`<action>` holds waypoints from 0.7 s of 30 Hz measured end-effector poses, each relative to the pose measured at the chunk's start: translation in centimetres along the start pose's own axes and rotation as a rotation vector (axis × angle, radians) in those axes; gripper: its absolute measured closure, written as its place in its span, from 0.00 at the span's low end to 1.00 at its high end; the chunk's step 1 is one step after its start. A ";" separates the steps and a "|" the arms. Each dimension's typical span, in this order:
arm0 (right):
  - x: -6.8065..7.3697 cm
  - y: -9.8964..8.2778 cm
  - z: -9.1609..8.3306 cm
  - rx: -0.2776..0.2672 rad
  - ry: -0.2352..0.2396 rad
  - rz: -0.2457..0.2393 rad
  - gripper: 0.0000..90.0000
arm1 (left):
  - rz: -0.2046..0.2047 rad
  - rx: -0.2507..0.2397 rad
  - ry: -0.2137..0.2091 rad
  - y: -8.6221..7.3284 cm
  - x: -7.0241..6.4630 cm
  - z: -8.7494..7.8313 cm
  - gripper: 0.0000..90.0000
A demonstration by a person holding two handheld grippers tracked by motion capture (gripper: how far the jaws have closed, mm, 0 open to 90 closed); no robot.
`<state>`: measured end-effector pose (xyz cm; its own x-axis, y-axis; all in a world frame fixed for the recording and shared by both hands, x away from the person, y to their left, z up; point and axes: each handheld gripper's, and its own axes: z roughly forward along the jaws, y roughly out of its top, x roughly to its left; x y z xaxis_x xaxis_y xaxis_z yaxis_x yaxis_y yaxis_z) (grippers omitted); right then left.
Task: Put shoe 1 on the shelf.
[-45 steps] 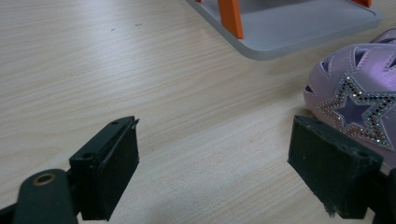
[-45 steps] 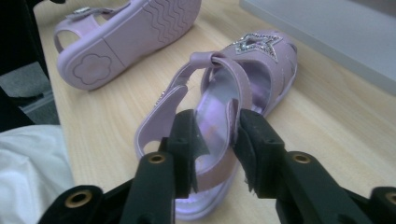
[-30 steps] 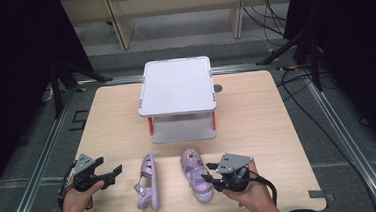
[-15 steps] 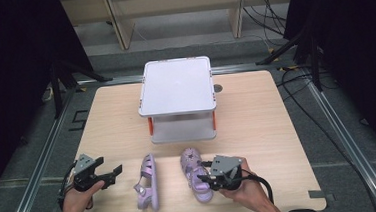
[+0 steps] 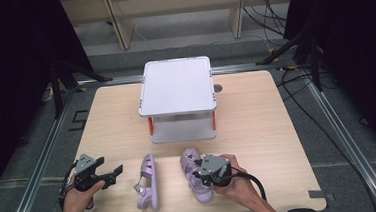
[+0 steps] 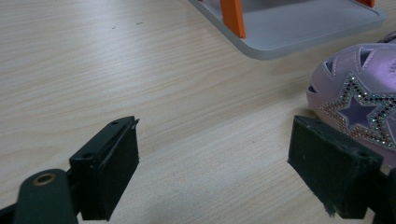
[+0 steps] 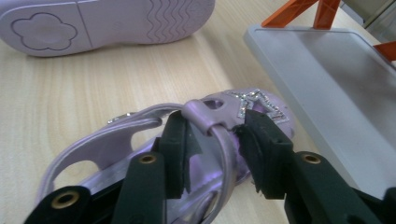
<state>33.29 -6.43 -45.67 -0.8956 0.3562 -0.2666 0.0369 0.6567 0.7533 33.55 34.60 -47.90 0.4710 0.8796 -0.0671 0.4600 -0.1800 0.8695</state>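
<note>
Gripping the right sandal (image 5: 197,174) is the step in hand. It lies upright on the near part of the table (image 5: 257,126), just right of the left sandal (image 5: 147,183), which lies on its side with the sole showing in the right gripper view. The white rack (image 5: 178,97) stands beyond both, towards the far side.

Right gripper (image 7: 212,154) — jaws narrowed about the sandal's central strap (image 7: 211,122), the pads close on either side of it. Whether they press yet cannot be told; contact looks near but not firm.

Left gripper (image 5: 111,172) — jaws wide, nothing between them, resting low at the near left, apart from the left sandal. Its own view shows the star-trimmed toe of that sandal just beyond one jaw.

To do the step well, in my judgement: close squarely on the strap where it joins the upper, not on the thin loop, which would likely flex and slip. Keep the pads level so the sandal lifts without tipping, and clear the rack's lower shelf on the way up.

Against the earlier frames: the right hand has moved left and down onto the sandal, and its jaws have just been closing with the strap between them. The left hand is unmoved; both sandals lie as before.
</note>
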 end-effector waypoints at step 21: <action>-1.5 1.8 -2.4 -0.095 -0.029 0.086 0.92 | -0.026 0.015 0.024 0.0 -0.2 -0.5 0.17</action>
<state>33.65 -7.34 -42.49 -0.8776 0.4286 -0.2149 0.0696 0.5573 0.8274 33.10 34.67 -47.70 0.4405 0.8944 -0.0772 0.4832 -0.1637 0.8601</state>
